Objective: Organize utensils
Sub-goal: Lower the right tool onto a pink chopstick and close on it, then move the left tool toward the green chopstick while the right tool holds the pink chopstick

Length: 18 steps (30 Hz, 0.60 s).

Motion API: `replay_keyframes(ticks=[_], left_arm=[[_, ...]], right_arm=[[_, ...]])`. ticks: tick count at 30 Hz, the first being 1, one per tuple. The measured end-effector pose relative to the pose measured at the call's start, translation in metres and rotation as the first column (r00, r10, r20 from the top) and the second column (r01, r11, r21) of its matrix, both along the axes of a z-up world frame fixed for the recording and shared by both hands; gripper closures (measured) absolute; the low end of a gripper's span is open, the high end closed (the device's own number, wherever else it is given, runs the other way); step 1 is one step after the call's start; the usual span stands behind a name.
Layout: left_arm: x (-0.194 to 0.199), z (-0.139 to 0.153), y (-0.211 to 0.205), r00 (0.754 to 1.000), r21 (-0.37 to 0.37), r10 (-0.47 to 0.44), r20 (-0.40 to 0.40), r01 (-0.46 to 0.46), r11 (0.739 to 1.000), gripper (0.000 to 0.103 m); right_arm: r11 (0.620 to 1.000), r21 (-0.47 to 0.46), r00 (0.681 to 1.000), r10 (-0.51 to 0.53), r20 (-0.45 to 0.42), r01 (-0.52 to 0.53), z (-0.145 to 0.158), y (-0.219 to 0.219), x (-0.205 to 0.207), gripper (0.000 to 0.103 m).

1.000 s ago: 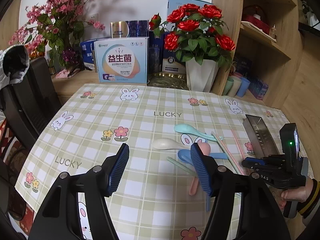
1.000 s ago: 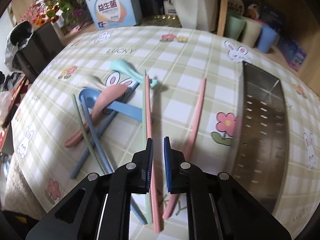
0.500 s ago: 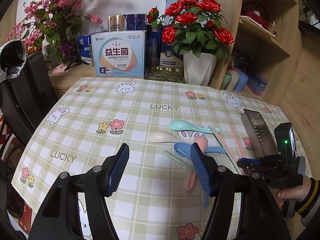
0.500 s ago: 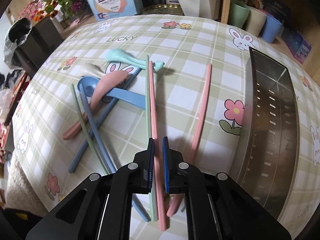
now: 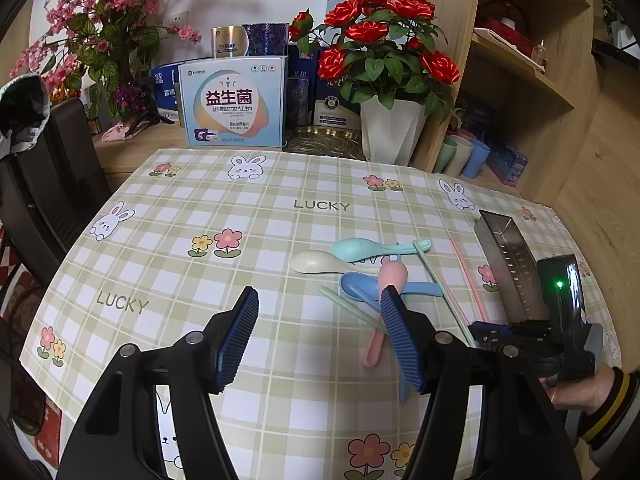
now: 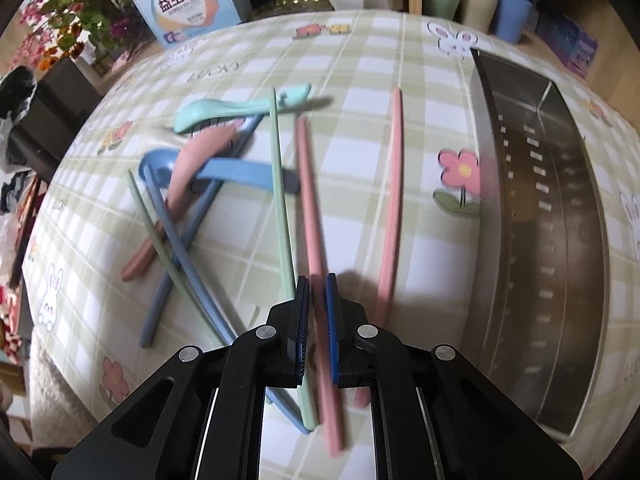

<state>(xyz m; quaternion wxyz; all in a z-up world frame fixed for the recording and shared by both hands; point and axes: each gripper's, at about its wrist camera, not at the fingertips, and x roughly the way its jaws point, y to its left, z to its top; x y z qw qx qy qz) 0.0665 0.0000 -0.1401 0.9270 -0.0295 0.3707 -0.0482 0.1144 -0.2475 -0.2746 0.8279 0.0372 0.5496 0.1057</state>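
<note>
Pastel spoons and chopsticks lie in a loose heap on the checked tablecloth: a teal spoon, a pink spoon, a blue spoon, a cream spoon. My right gripper is shut on a pink chopstick and holds it tilted, just left of the steel utensil tray. A second pink chopstick lies beside it. My left gripper is open and empty above the table, left of the heap.
A white vase of red roses, a pale blue box and pastel cups stand at the back. A wooden shelf unit is at the right. A dark chair stands at the left edge.
My right gripper has closed on the pink chopstick and lifted it a little off the cloth. My left gripper has drawn back slightly and stays open.
</note>
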Motion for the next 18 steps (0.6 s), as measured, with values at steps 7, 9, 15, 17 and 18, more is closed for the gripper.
replay_keyframes(ticks=[7, 9, 15, 17, 18], left_arm=[[0.000, -0.006, -0.001, 1.000, -0.008, -0.012, -0.022, 0.011, 1.000, 0.041], [-0.001, -0.007, -0.001, 1.000, -0.009, -0.014, -0.025, 0.014, 1.000, 0.041], [-0.001, -0.006, 0.000, 1.000, -0.014, -0.011, -0.026, 0.011, 1.000, 0.041], [-0.001, -0.006, 0.000, 0.999, -0.018, -0.011, -0.030, 0.011, 1.000, 0.041], [-0.002, -0.006, 0.000, 0.999, -0.019, -0.011, -0.033, 0.011, 1.000, 0.041]], right_arm=[[0.997, 0.050, 0.998, -0.057, -0.018, 0.058, -0.002, 0.006, -0.011, 0.096], [0.998, 0.032, 0.998, -0.054, -0.012, 0.055, -0.001, 0.011, -0.014, 0.096], [0.999, -0.027, 0.999, -0.030, 0.017, 0.030, 0.000, 0.016, -0.016, 0.095], [0.999, -0.034, 0.999, -0.023, 0.025, 0.023, -0.001, 0.016, -0.015, 0.095], [0.999, -0.040, 0.999, -0.017, 0.031, 0.018, -0.001, 0.017, -0.015, 0.095]])
